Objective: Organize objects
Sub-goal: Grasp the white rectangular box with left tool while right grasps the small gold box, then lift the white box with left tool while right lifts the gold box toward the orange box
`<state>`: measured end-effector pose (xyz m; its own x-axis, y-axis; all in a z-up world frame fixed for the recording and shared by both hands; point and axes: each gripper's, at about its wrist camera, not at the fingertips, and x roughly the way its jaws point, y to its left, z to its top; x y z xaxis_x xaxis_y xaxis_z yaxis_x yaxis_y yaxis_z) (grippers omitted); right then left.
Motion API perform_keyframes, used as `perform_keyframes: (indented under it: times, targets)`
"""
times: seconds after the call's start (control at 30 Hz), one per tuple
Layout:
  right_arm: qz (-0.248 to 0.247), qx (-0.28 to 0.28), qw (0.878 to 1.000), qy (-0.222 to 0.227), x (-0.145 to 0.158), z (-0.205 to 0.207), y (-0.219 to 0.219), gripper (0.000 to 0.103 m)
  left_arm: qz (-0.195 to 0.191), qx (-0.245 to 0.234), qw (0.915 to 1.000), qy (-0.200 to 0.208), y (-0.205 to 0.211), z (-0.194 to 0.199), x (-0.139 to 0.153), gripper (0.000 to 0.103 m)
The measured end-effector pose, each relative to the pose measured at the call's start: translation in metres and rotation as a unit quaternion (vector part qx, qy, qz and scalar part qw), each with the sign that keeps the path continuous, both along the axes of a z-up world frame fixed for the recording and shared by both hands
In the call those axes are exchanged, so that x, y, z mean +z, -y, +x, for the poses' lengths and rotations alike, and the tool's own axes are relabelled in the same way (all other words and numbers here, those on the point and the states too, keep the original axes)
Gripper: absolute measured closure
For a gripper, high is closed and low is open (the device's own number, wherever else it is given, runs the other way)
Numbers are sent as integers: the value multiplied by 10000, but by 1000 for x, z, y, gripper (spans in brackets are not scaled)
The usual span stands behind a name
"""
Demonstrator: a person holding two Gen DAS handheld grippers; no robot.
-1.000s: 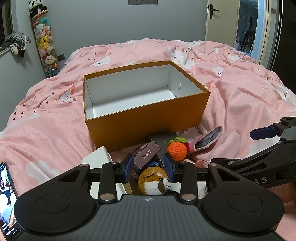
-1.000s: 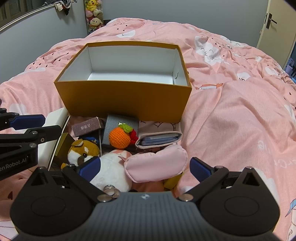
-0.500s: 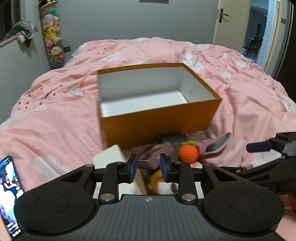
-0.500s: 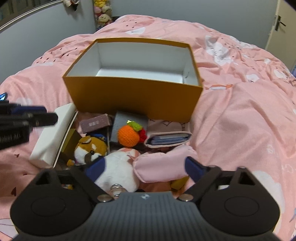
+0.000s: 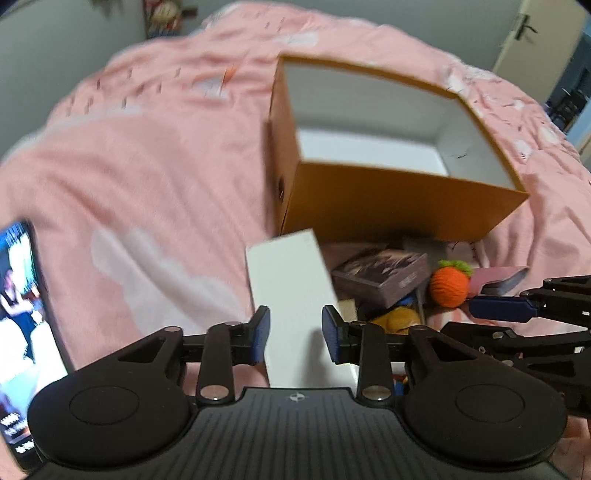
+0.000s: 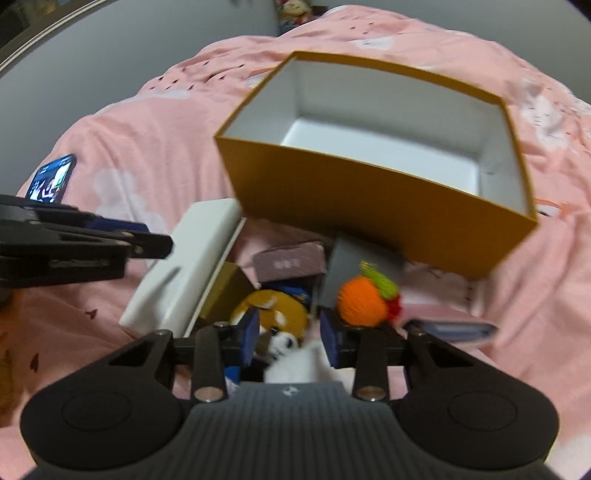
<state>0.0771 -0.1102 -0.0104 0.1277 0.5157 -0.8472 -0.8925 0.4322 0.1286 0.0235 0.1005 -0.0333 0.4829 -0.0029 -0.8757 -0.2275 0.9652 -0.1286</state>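
Observation:
An empty orange box (image 5: 388, 206) with a white inside (image 6: 388, 125) stands on the pink bed. In front of it lies a pile: a long white box (image 5: 291, 280) (image 6: 192, 258), a mauve box (image 5: 384, 277) (image 6: 291, 260), an orange crochet fruit (image 5: 448, 286) (image 6: 364, 302), a brown plush dog (image 6: 277, 310) and a pink card case (image 6: 450, 325). My left gripper (image 5: 295, 338) is open, its jaws astride the white box's near end. My right gripper (image 6: 290, 341) is open, jaws either side of the plush dog's head.
A lit phone (image 5: 22, 314) (image 6: 51, 179) lies on the bedcover at the left. The pink duvet (image 5: 147, 166) spreads all round the box. A door (image 5: 524, 33) is at the far right, a grey wall behind.
Both grippers have dropped toward the pile. The left one shifted left from the plush to the white box and widened. The right gripper's jaws have narrowed around the plush dog.

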Motion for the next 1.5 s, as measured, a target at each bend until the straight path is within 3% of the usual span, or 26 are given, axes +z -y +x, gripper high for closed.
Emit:
perform_keyframes:
  times: [0.1,0.17,0.27,0.47,0.6,0.63,0.8,0.97,1.1,1.23,1.3,1.5]
  targets:
    - [24,129,9998,-142,-3,1,-11,65,-421,211,9988,-159,-12,2,-13,52]
    - [14,203,9995,-234,-6,2,-18,65,-632,433,9969,-163,-21,2,-19,34]
    - [-38,286,9990,-335,-11,3,-24,65,-990,593,9932,-167,-33,4,-27,26]
    - [-135,400,9979,-485,-19,7,-34,65,-2101,710,9748,-260,-46,12,-49,22]
    - [-102,412,9974,-581,-23,10,-39,64,-2699,784,9593,-280,-48,18,-62,34]
    - [-80,404,9973,-606,-24,11,-39,64,-2719,779,9589,-239,-46,18,-62,39]
    - [-43,385,9967,-708,-25,14,-40,64,-2269,726,9711,-118,-40,14,-48,40]
    - [-101,770,9951,-608,-18,8,-43,65,-1001,375,9942,80,-29,12,-18,40]
    - [-215,1527,9872,-406,-11,-1,-55,65,-247,109,9996,41,-28,12,-4,40]
    - [-503,1939,9796,-181,-15,-9,-73,62,-370,204,9986,-331,-36,17,-20,41]
    - [-662,1787,9812,-309,-20,-11,-74,55,-440,259,9980,-369,-40,15,-23,42]
    - [-853,892,9871,-1021,-35,-4,-76,52,-993,416,9938,-264,-56,12,-23,44]
